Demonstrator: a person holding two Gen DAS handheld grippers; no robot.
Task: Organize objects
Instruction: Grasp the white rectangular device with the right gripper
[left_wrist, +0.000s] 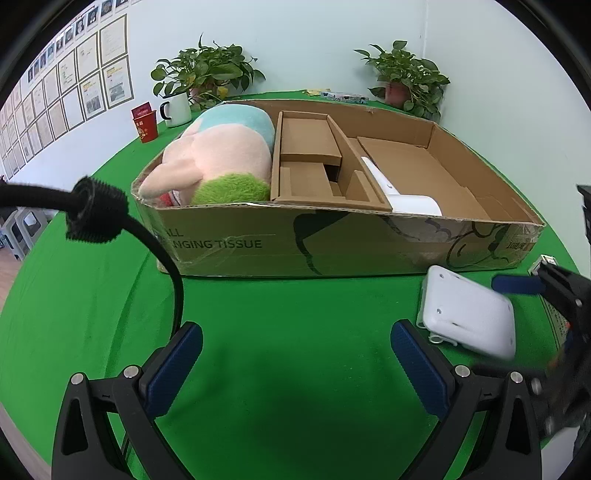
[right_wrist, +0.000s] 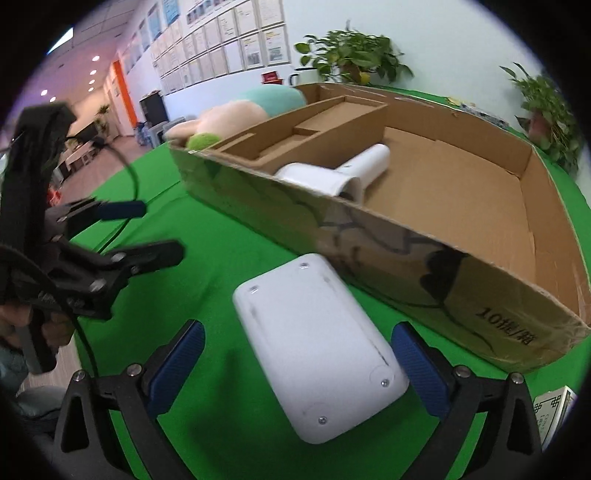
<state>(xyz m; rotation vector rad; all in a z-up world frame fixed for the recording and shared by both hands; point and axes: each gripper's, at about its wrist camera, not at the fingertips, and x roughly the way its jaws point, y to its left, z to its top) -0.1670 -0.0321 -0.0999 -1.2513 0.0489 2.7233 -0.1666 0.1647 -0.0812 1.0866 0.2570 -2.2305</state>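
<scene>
A large cardboard box (left_wrist: 229, 242) lies on the green table. It holds a plush toy (left_wrist: 218, 158), a cardboard insert (left_wrist: 310, 162) and a white handheld device (left_wrist: 406, 201). A white rounded plastic unit (right_wrist: 317, 347) lies on the cloth in front of the box, between the open fingers of my right gripper (right_wrist: 295, 362), which do not touch it. It also shows in the left wrist view (left_wrist: 469, 314). My left gripper (left_wrist: 295, 365) is open and empty over bare green cloth. It shows in the right wrist view (right_wrist: 122, 229) at the left.
A red cup (left_wrist: 146, 125), a white mug (left_wrist: 177, 109) and two potted plants (left_wrist: 207, 72) (left_wrist: 406, 77) stand behind the box. A small printed carton (right_wrist: 554, 410) lies at the right table edge. A black cable (left_wrist: 162, 251) hangs over the left side.
</scene>
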